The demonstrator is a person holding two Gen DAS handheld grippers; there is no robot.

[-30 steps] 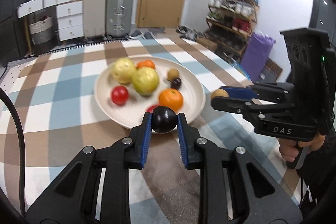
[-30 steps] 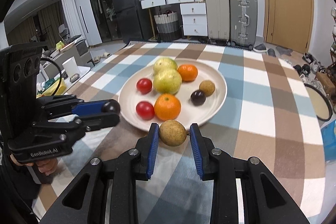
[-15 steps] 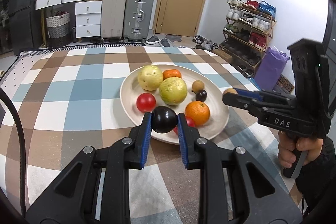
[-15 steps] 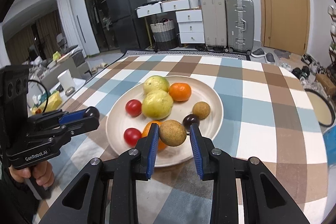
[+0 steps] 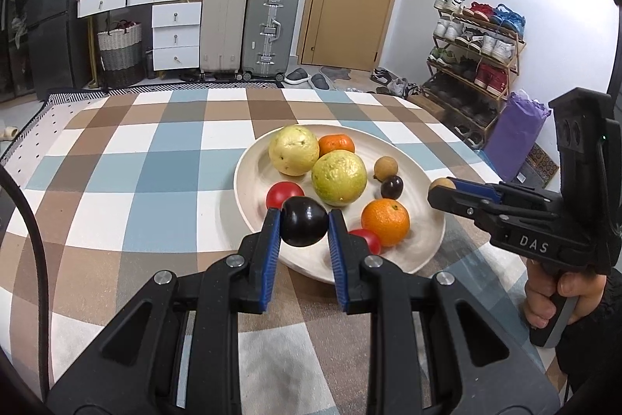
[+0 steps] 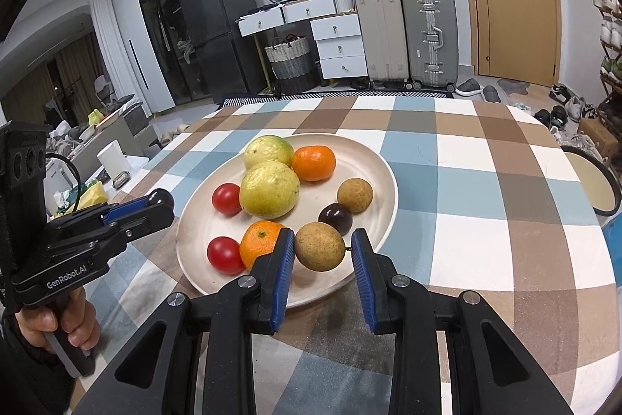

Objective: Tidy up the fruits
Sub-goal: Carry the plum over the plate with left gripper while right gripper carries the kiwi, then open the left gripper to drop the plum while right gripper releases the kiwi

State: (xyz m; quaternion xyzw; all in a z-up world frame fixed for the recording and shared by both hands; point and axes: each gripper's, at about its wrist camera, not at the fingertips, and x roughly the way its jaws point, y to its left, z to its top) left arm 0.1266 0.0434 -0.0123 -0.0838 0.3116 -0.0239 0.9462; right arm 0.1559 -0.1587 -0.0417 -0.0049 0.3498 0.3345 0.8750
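A cream plate (image 5: 427, 244) (image 6: 373, 158) on the checked tablecloth holds two yellow-green guavas, two oranges, two red tomatoes, a brown longan and a small dark fruit. My left gripper (image 5: 304, 226) is shut on a dark purple plum (image 5: 304, 226) over the plate's near-left rim; it also shows in the right wrist view (image 6: 155, 205). My right gripper (image 6: 319, 251) stands over the plate's near rim; its jaws have widened, and the brown round fruit (image 6: 319, 251) between them touches the left pad with a small gap on the right. The right gripper also shows in the left wrist view (image 5: 443, 187).
The checked tablecloth (image 5: 155, 181) covers the table around the plate. A round stool (image 6: 594, 181) stands past the table's right edge. Suitcases (image 5: 268, 30), white drawers and a shoe rack (image 5: 474, 49) stand across the room. A cluttered side table (image 6: 97, 158) is at left.
Both grippers moved forward over the plate with their fruits. The right gripper's jaws have widened around the brown fruit. The left gripper stays shut on the plum.
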